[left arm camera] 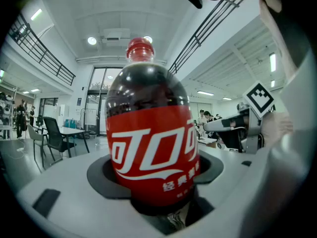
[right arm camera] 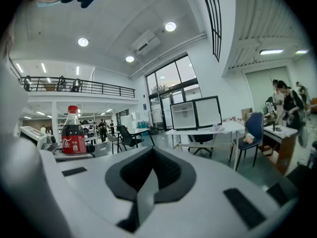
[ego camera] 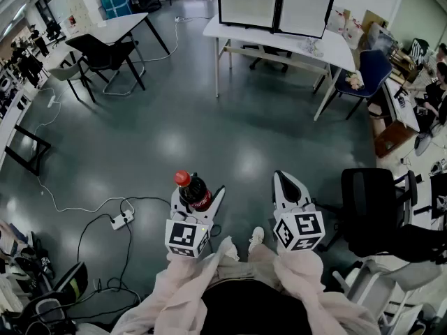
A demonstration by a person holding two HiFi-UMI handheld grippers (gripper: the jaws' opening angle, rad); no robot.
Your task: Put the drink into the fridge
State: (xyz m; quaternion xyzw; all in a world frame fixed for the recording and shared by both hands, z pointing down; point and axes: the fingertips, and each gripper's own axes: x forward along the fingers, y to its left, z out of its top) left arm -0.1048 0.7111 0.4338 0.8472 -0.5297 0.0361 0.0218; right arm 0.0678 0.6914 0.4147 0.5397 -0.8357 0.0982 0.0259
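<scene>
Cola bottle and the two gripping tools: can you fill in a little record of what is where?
Cola bottle: upright, red cap on, held above the floor
Left gripper: jaws clamped on the bottle
Right gripper: jaws together, nothing in them
Fridge: apparently the white box with its door open, on the white table across the room
Stage: bottle held, not yet in the fridge

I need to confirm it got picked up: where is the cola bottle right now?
Head view, lower left of centre: the cola bottle stands upright, clamped in the left gripper, above the floor, with the right gripper beside it.
</scene>
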